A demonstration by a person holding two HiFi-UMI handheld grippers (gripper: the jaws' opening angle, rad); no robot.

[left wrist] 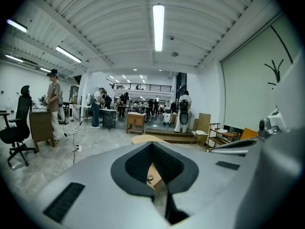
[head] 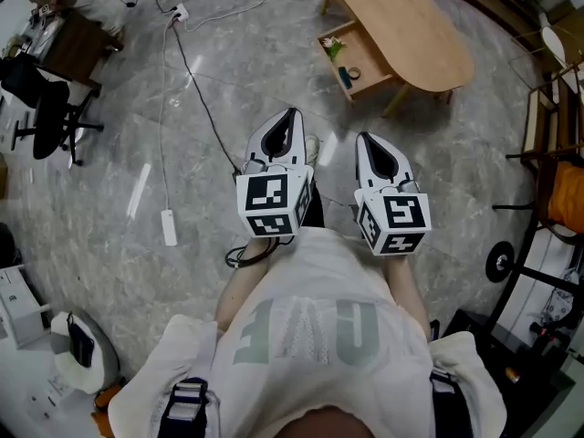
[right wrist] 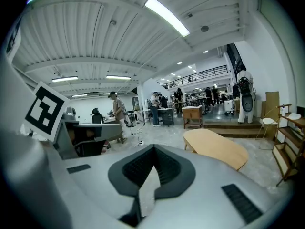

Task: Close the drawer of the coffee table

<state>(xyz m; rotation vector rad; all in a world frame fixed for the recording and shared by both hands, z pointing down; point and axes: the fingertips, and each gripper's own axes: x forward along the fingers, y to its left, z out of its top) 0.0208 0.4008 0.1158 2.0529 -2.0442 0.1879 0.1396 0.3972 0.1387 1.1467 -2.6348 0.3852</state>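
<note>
The wooden coffee table [head: 411,26] stands at the top right of the head view, and its drawer [head: 358,62] is pulled out toward me with a few small items inside. Both grippers hang side by side over the floor, well short of the drawer. The left gripper [head: 292,114] is shut and empty. The right gripper [head: 365,138] is likewise shut and empty. In the left gripper view, the drawer [left wrist: 153,174] shows through the gap behind the closed jaws [left wrist: 152,143]. The right gripper view has the tabletop [right wrist: 217,147] to the right of its closed jaws [right wrist: 153,148].
A power strip [head: 169,226] and a black cable [head: 196,89] lie on the marble floor to the left. An office chair [head: 46,117] stands at far left. A wooden rack [head: 547,135] and a weight plate [head: 499,261] are on the right. People stand at desks far off.
</note>
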